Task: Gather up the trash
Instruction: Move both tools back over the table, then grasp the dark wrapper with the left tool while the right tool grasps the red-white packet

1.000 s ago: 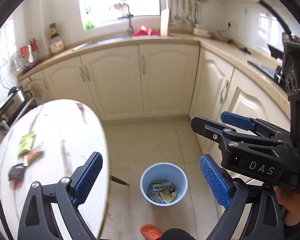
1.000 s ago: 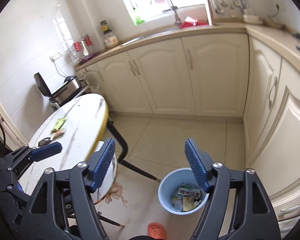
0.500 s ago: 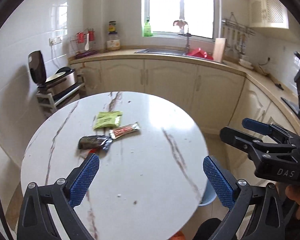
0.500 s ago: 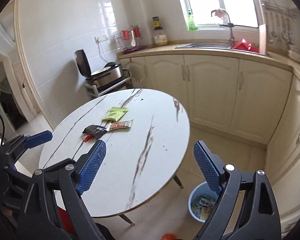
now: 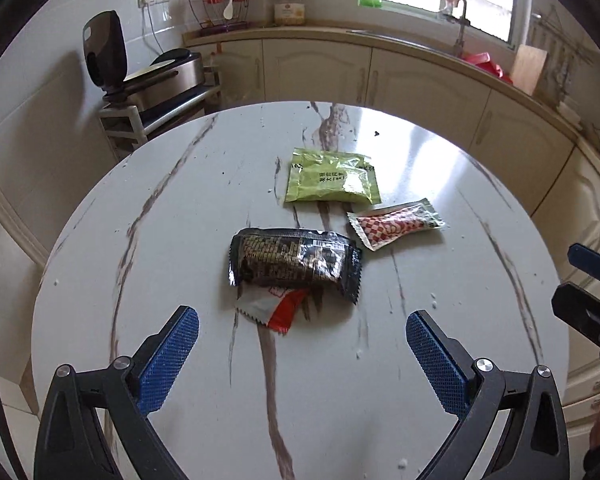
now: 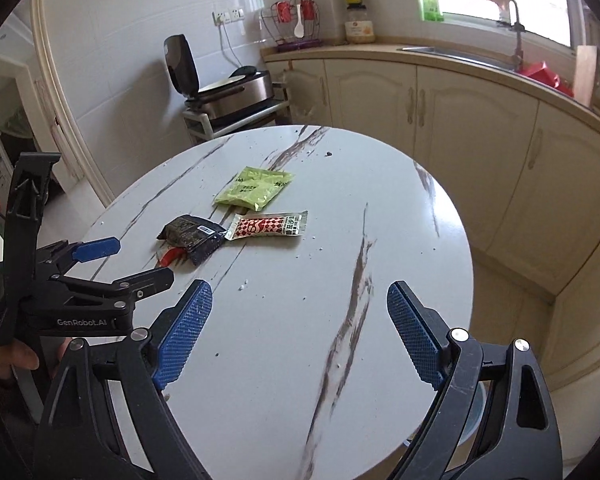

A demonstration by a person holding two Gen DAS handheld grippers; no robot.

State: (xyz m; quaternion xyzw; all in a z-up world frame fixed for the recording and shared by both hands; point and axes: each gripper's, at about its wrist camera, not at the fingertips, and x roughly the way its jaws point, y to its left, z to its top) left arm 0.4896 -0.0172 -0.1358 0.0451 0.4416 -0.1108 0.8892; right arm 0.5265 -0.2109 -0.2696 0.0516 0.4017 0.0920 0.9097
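Observation:
Several wrappers lie near the middle of the round marble table: a black snack wrapper on top of a red-and-white wrapper, a red checkered sachet and a green packet. My left gripper is open and empty, just short of the black wrapper. My right gripper is open and empty over the table's near part. There the black wrapper, the sachet and the green packet lie ahead to the left. The left gripper also shows there.
Cream cabinets and a counter with a sink run behind and to the right of the table. An open electric grill stands on a rack at the back left. A blue bin's rim peeks from under the table's right edge.
Both views swung from the floor bin and cabinets to the table. Both grippers moved in over the table, closer to the wrappers, and stayed open.

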